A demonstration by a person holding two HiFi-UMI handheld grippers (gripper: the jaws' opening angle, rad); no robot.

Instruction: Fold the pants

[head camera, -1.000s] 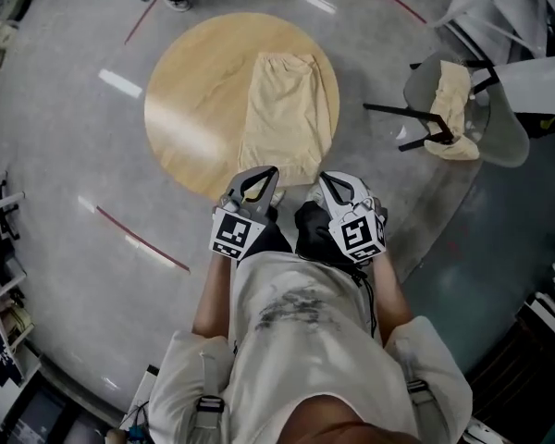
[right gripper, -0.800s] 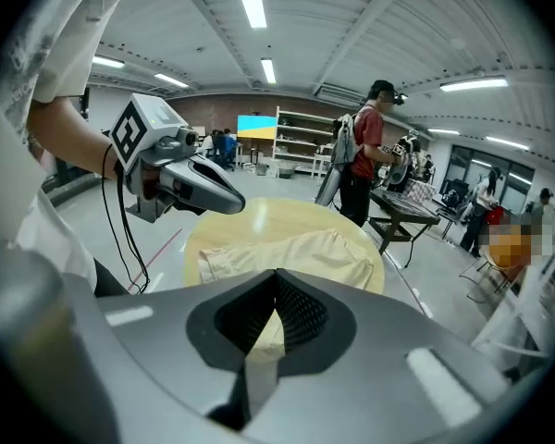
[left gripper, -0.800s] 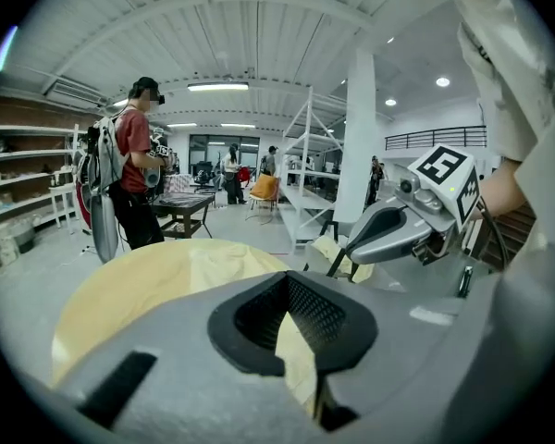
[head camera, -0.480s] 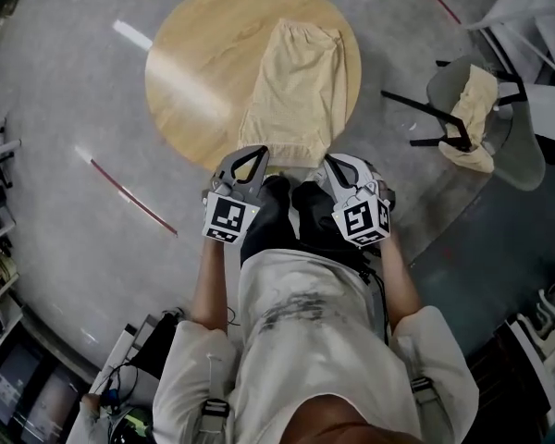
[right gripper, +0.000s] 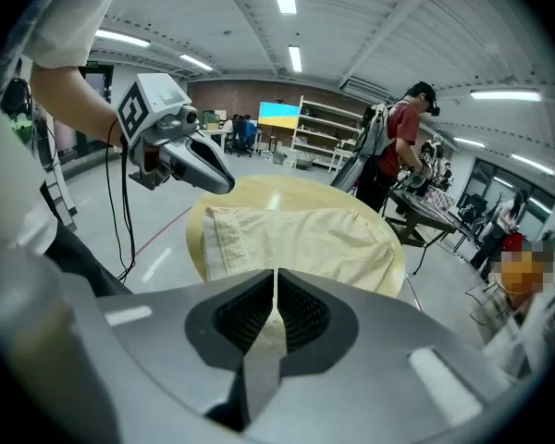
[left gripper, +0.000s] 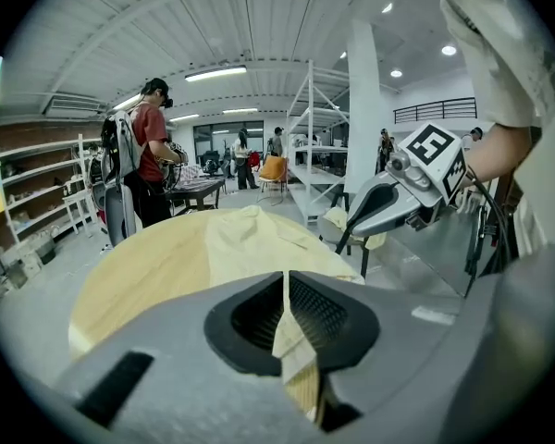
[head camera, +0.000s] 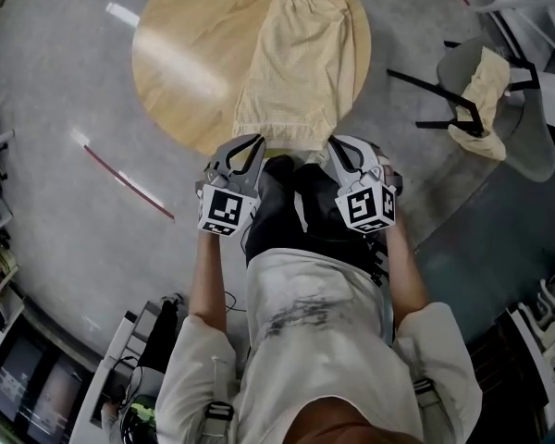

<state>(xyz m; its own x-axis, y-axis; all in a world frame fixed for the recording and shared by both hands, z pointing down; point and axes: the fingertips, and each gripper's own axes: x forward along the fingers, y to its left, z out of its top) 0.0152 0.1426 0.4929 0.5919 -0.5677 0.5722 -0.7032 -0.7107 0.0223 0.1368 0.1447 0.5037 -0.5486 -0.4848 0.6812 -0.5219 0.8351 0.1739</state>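
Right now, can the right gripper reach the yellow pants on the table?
Probably yes. The right gripper hangs just at the near hem of the pants on the round table, with nothing between them. Its jaws are shut, so they must open first.

— Where is the head view taken from?
— It is worn on the head of the person (head camera: 310, 322) and is pointed steeply down. The round table (head camera: 185, 72) and the pants (head camera: 301, 63) are seen from well above.
— And the other two views?
— One camera is fixed on the left gripper (head camera: 250, 141), one on the right gripper (head camera: 338, 143). Each is set low, close behind its own jaws, and is aimed across the table top.
— What is shared?
— The table and pants are seen in all three views. Each gripper is caught in the other's view.
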